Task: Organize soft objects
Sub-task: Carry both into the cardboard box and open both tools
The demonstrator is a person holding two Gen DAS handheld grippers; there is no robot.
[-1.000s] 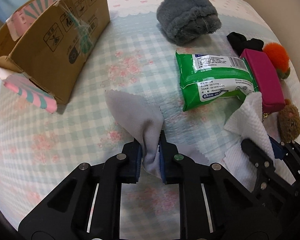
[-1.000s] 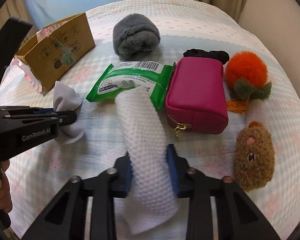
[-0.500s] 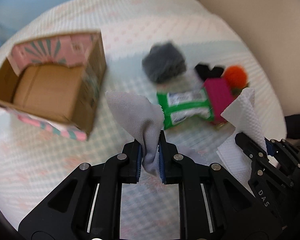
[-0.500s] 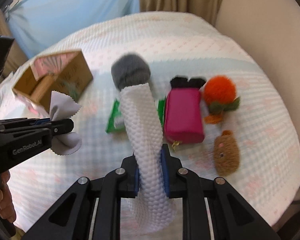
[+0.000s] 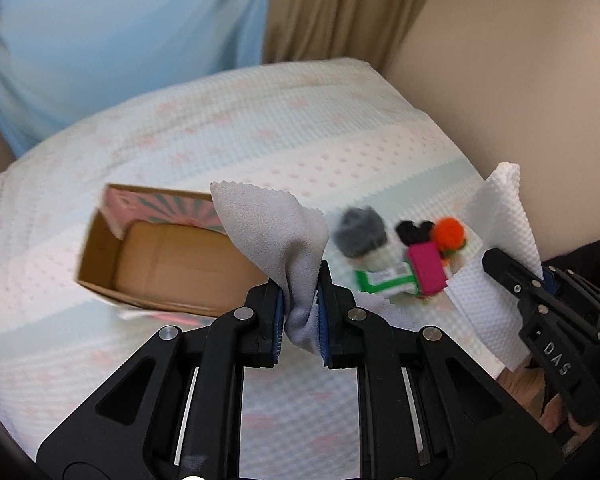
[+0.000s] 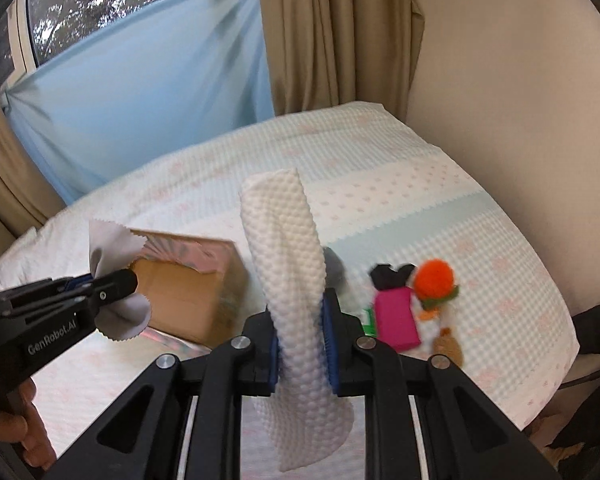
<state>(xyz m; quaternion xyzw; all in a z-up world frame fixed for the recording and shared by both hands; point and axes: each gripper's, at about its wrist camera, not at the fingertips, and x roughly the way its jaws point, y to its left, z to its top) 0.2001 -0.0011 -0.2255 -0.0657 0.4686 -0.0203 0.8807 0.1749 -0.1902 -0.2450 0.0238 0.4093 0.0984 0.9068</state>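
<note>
My left gripper (image 5: 300, 312) is shut on a grey cloth (image 5: 276, 232) and holds it high above the bed. It also shows in the right wrist view (image 6: 116, 284) with the grey cloth (image 6: 112, 248). My right gripper (image 6: 302, 332) is shut on a white textured towel (image 6: 288, 264), also lifted; the towel shows in the left wrist view (image 5: 504, 216). An open cardboard box (image 5: 172, 256) lies on the bed below the left gripper; it looks empty.
On the bed (image 5: 260, 120) to the right lie a grey fuzzy bundle (image 5: 360, 232), a green wipes pack (image 5: 384, 280), a pink pouch (image 5: 426, 272), a black item (image 5: 410, 230), an orange pompom (image 5: 450, 234) and a brown plush (image 6: 448, 346). A wall and curtains stand behind.
Both grippers have risen well above the bed with their cloths still held. The box and the other objects now look smaller and farther below.
</note>
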